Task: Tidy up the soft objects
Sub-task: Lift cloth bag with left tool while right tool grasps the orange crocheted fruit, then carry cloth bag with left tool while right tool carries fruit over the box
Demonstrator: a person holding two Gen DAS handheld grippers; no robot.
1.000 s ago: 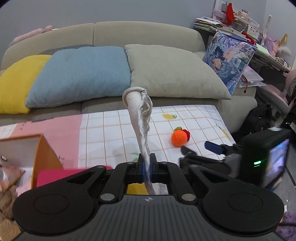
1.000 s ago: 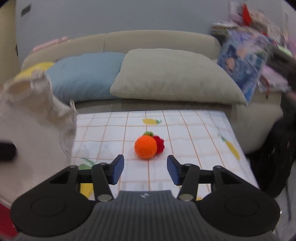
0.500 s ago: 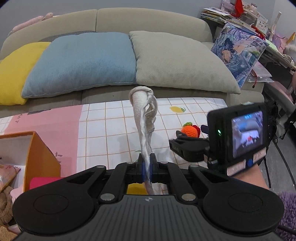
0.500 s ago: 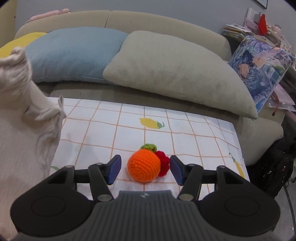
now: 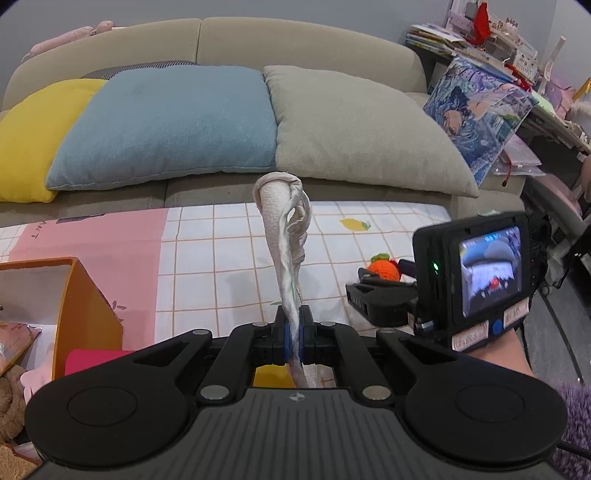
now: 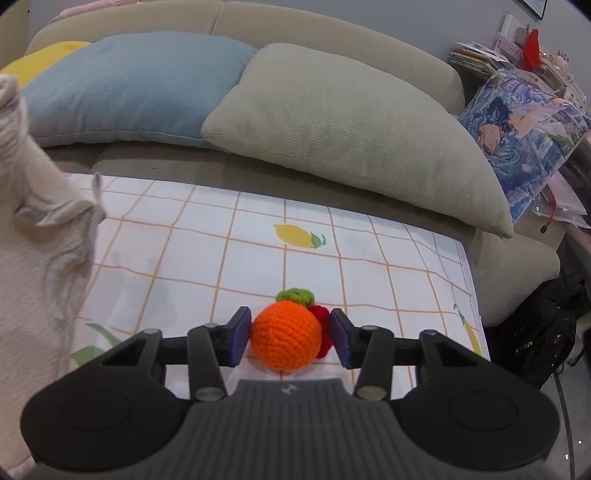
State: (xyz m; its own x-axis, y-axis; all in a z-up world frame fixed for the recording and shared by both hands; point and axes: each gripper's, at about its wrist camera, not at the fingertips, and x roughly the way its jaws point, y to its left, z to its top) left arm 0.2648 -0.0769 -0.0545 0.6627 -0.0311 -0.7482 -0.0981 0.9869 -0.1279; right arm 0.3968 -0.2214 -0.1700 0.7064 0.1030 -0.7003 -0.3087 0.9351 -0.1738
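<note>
Left gripper (image 5: 293, 328): jaws closed flat on a pale cream cloth (image 5: 286, 236), a thin woven fabric gathered into a twisted rope that rises between the blue pads and ends in a rounded, folded knob; in the right wrist view the same cloth (image 6: 40, 266) hangs as a broad crinkled sheet along the left edge. Right gripper (image 6: 290, 338): jaws parted, the two blue-padded fingers flanking a crocheted orange ball (image 6: 285, 334) without a visible squeeze; whether the left pad touches the yarn cannot be told. The ball is round, tightly stitched, topped by a green yarn leaf (image 6: 295, 295) and joined at its right to a small red crocheted piece (image 6: 320, 317). It rests on a white tablecloth (image 6: 192, 258) printed with an orange grid and yellow lemons; seen from the left wrist, the ball (image 5: 384, 267) lies just ahead of the right gripper, and the cloth gives way to a pink panel (image 5: 92, 240) at the left. An open orange box (image 5: 85, 306) with white inner walls stands at the near left. Behind the table, a beige sofa (image 5: 295, 40) carries a yellow cushion (image 5: 26, 136), a blue cushion (image 5: 166, 122), a grey-green cushion (image 5: 362, 133) and a printed anime-figure cushion (image 5: 476, 110). A cluttered shelf (image 5: 480, 29) fills the right corner.
</note>
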